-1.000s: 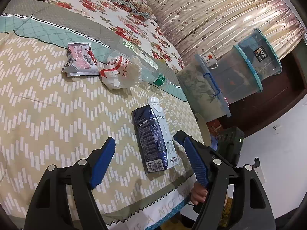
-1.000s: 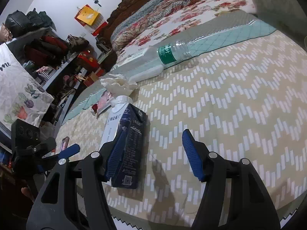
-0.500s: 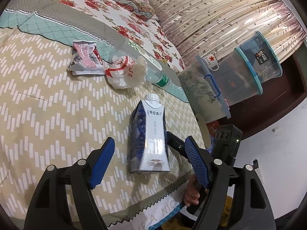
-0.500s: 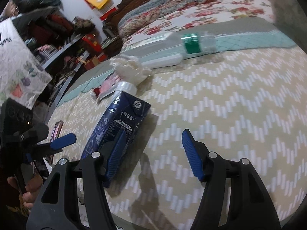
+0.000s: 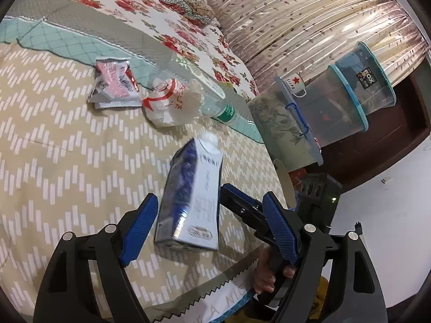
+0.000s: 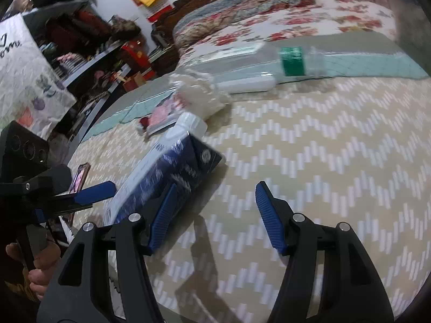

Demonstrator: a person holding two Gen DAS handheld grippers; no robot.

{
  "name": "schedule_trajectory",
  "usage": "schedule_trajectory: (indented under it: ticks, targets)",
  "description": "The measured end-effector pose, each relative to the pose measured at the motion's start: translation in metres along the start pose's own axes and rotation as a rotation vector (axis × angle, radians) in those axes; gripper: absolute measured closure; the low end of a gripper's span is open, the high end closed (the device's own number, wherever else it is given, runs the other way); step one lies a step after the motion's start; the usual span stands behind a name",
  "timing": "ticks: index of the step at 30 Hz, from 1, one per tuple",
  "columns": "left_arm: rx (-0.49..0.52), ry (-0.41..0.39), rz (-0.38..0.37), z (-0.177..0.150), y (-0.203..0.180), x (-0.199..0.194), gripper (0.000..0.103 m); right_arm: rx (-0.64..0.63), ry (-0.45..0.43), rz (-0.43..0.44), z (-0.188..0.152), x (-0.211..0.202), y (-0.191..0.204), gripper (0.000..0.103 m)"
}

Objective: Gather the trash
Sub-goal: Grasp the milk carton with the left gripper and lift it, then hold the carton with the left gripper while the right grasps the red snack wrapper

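Observation:
A dark blue and white milk carton (image 5: 191,199) lies tilted on the zigzag bedspread (image 5: 54,161), inside my left gripper (image 5: 210,228). Its jaws are opening and the pads stand clear of the carton. In the right wrist view the carton (image 6: 167,172) sits just outside my open right gripper (image 6: 216,215), against the outer side of its left finger (image 6: 164,212); nothing lies between the right jaws. Farther up the bed lie a clear plastic bottle (image 5: 215,105), a crumpled white bag (image 5: 167,105) and a pink snack wrapper (image 5: 115,86).
Stacked clear storage bins (image 5: 336,107) and a mug with a red star (image 5: 296,83) stand past the bed's right edge, before a curtain. A phone (image 6: 79,180) lies near the bed's left edge, with cluttered shelves (image 6: 89,53) and a white tote bag (image 6: 24,80) beyond.
The right gripper moved left and its left finger tipped the carton off its flat side, sliding it in between the left jaws. The left jaws widened a little.

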State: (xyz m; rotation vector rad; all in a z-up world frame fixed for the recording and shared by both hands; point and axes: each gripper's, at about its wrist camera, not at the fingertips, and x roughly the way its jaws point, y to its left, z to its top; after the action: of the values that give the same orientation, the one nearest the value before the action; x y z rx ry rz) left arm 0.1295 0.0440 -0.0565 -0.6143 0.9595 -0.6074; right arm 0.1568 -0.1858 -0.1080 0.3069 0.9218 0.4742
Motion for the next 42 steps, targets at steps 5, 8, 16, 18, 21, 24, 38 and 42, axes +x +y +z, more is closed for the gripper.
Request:
schedule_trajectory:
  ticks: [5,8,16,18,21,24,38,42]
  targets:
    - [0.014,-0.009,0.01,0.01,-0.009,0.004,0.021,0.044,-0.016,0.007,-0.001,-0.004,-0.014,0.041]
    - [0.042,-0.003,0.029,0.013,-0.019,0.011,0.019,0.044,-0.02,0.009,0.0,-0.005,-0.016,0.041]
    - [0.105,0.014,0.081,0.015,-0.035,0.03,0.017,0.141,-0.069,0.01,0.0,-0.015,-0.041,0.041]
    - [0.115,0.024,0.091,0.016,-0.038,0.038,0.017,0.164,-0.078,0.024,-0.001,-0.017,-0.047,0.041]
    - [0.132,0.032,0.115,0.016,-0.042,0.048,0.017,0.179,-0.083,0.039,-0.001,-0.017,-0.052,0.041]
    - [0.174,0.042,0.192,0.013,-0.046,0.061,0.017,0.186,-0.085,0.049,0.0,-0.017,-0.052,0.041]
    - [0.123,-0.044,0.201,-0.009,0.0,-0.005,0.051,-0.021,-0.079,0.057,0.046,-0.016,0.002,0.041]
    - [0.026,-0.156,0.186,-0.009,0.03,-0.054,0.055,-0.137,-0.036,0.087,0.064,0.005,0.047,0.04]
